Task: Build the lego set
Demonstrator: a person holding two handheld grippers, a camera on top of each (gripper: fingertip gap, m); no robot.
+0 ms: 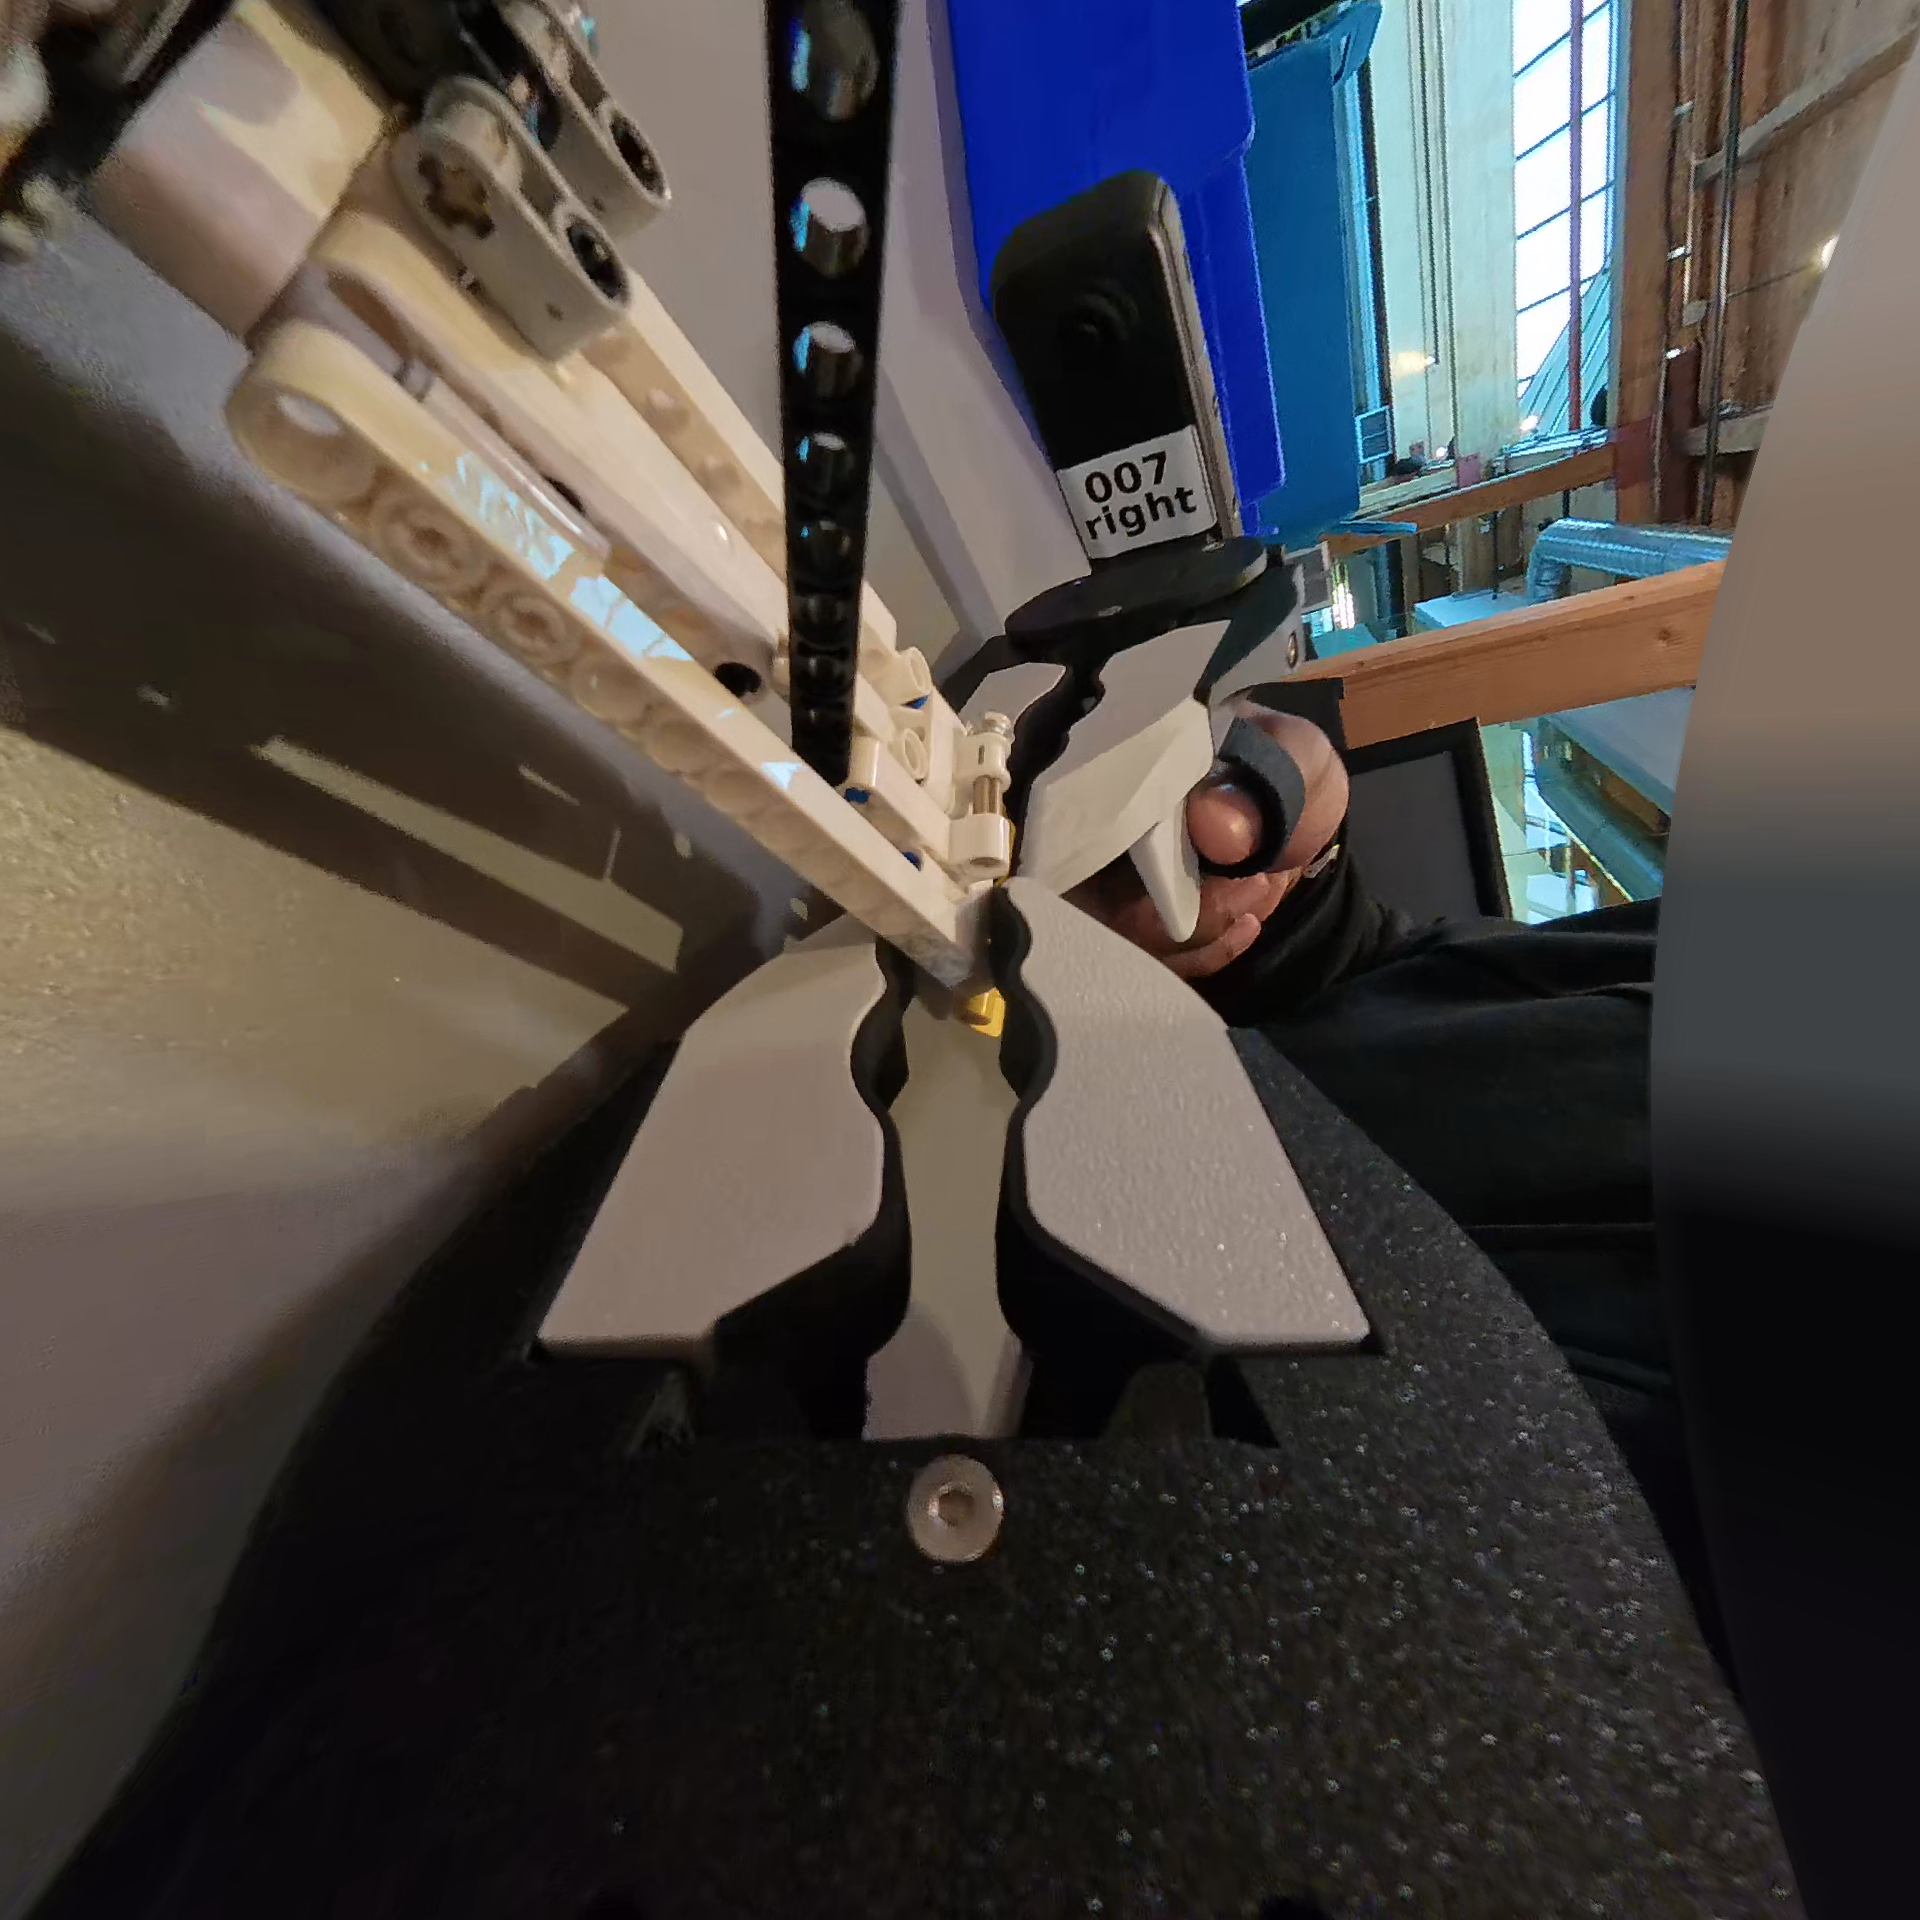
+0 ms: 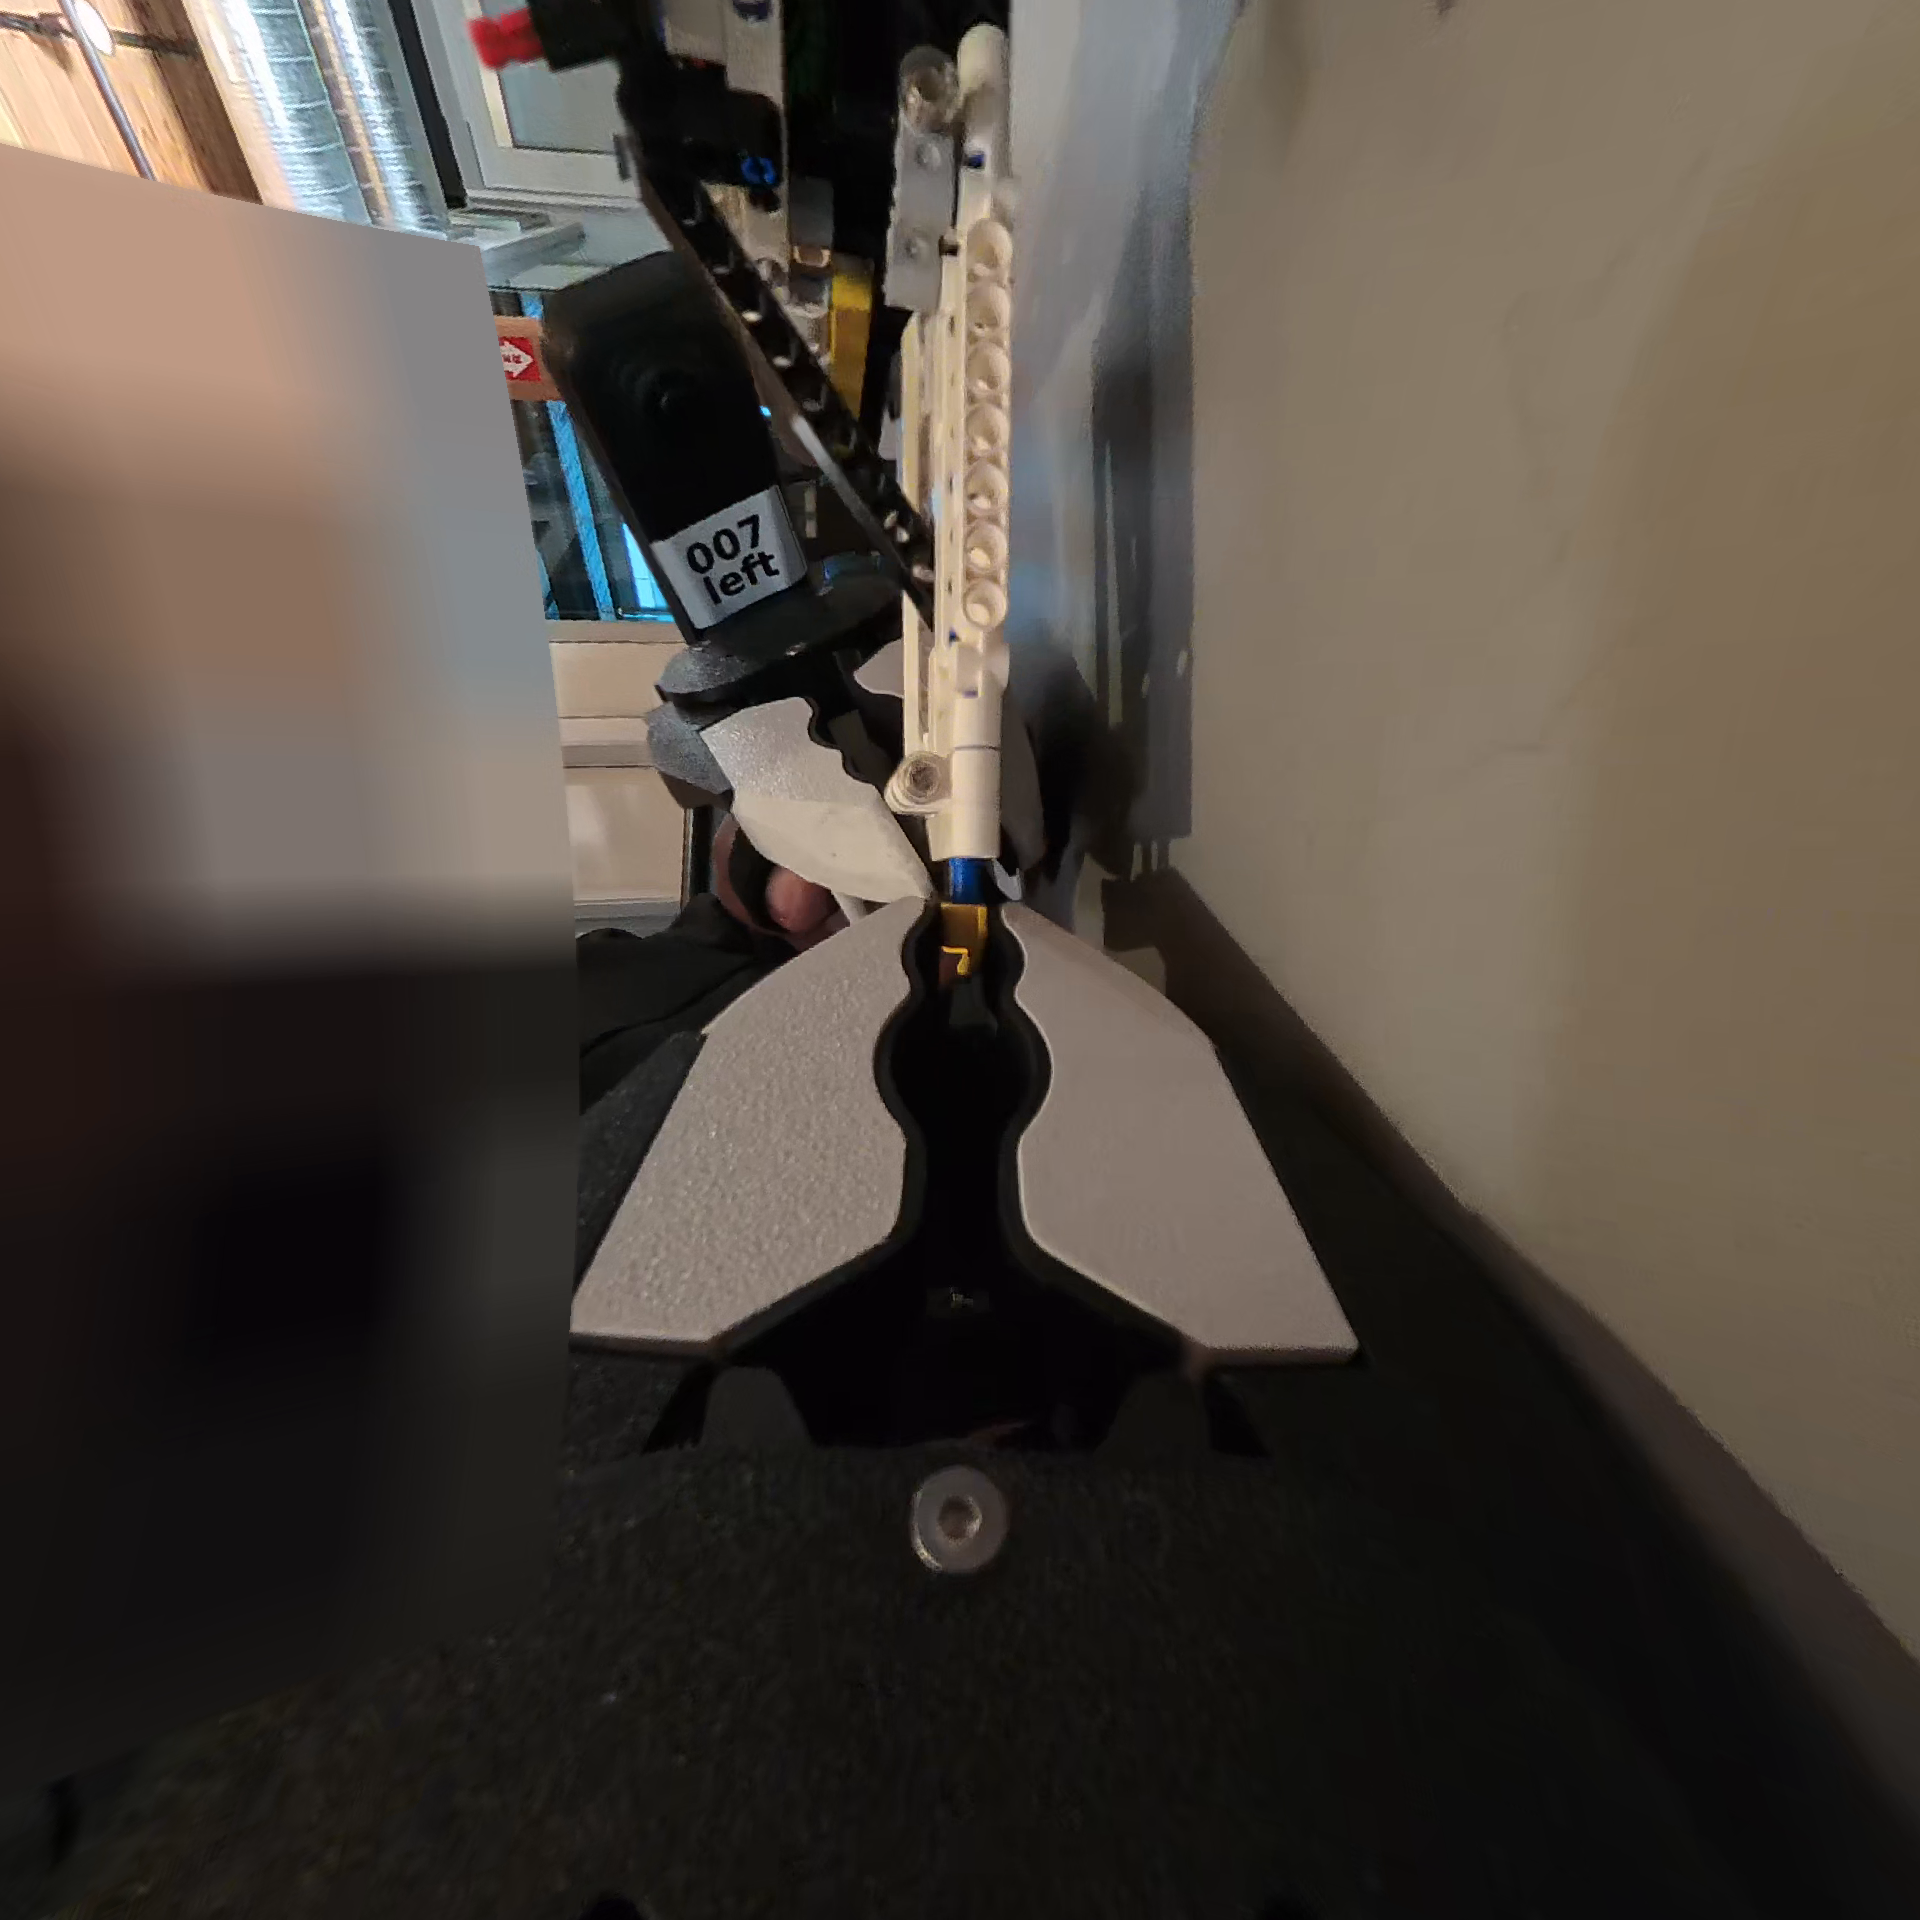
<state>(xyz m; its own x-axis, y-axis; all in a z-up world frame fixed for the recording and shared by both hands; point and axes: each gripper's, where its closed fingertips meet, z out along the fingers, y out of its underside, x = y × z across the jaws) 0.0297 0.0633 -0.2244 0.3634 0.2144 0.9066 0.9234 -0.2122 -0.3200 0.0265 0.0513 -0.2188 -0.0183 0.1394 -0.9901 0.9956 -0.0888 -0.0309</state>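
Observation:
My left gripper [image 1: 951, 956] is shut on the end of a long white perforated beam [image 1: 582, 644] of a brick-built model. A black perforated beam [image 1: 826, 416] crosses above it. A small yellow piece [image 1: 982, 1010] shows just behind the beam's end. My right gripper [image 2: 966, 935] is shut on that yellow piece [image 2: 961, 925], which carries a blue pin [image 2: 964, 878] running into the white beam assembly [image 2: 982, 416]. The two grippers meet tip to tip. The right gripper [image 1: 1023, 868] shows in the left wrist view, and the left gripper [image 2: 935, 888] shows in the right wrist view.
Grey link pieces [image 1: 520, 218] sit at the model's far end. A blue bin [image 1: 1101, 125] stands behind. A person's hand [image 1: 1236, 821] and dark sleeve [image 1: 1455, 1039] hold the right gripper. A pale surface [image 2: 1558, 623] lies close on the right, and a wooden rail [image 1: 1507, 655] is farther off. The tips of both grippers are at nearly the same place.

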